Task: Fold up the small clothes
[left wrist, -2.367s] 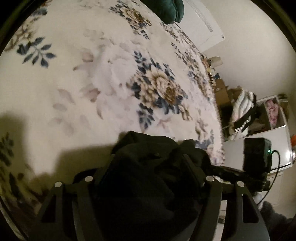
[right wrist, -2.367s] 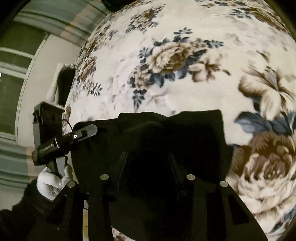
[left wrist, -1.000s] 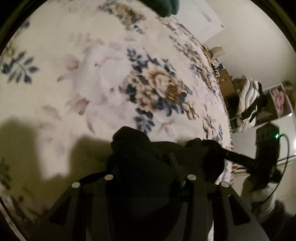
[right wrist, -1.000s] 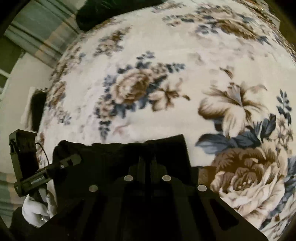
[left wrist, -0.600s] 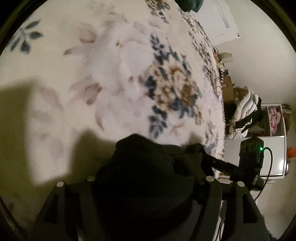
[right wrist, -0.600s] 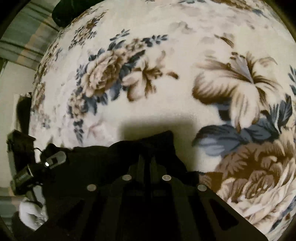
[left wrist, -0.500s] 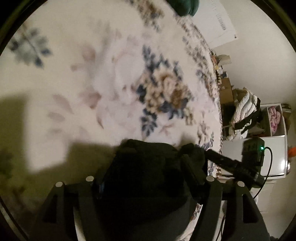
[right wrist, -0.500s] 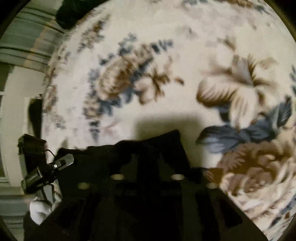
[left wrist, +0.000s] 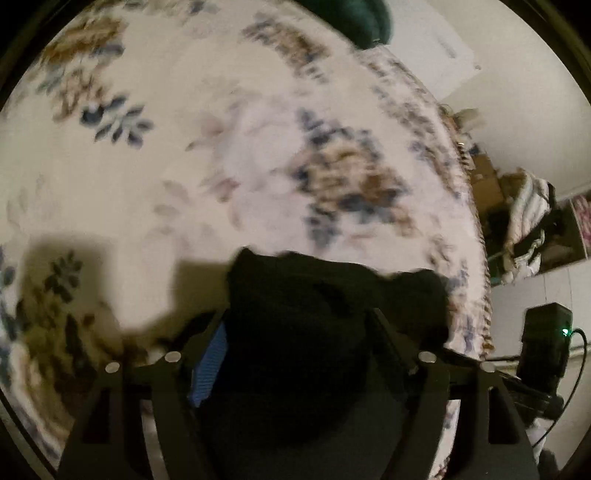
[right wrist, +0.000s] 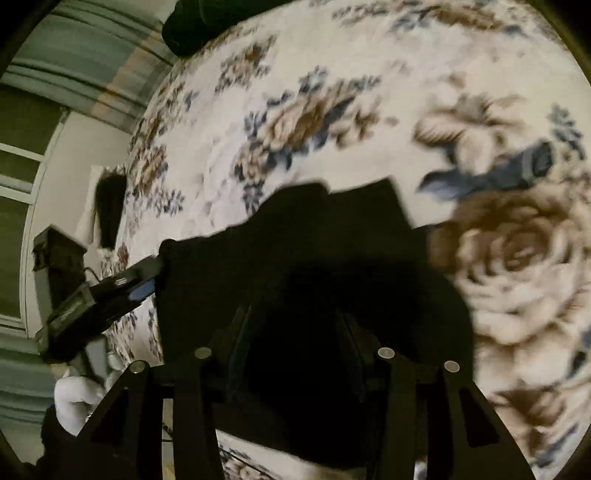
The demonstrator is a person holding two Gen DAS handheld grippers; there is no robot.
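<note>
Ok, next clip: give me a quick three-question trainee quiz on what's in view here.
1. True or false: the garment on the floral blanket is white.
2. The bundle at the bed's far end in the left wrist view is: A red, B dark green, C yellow.
3. What colour is the person's glove in the right wrist view?
Key: 1 false, it is black; 2 B; 3 white.
</note>
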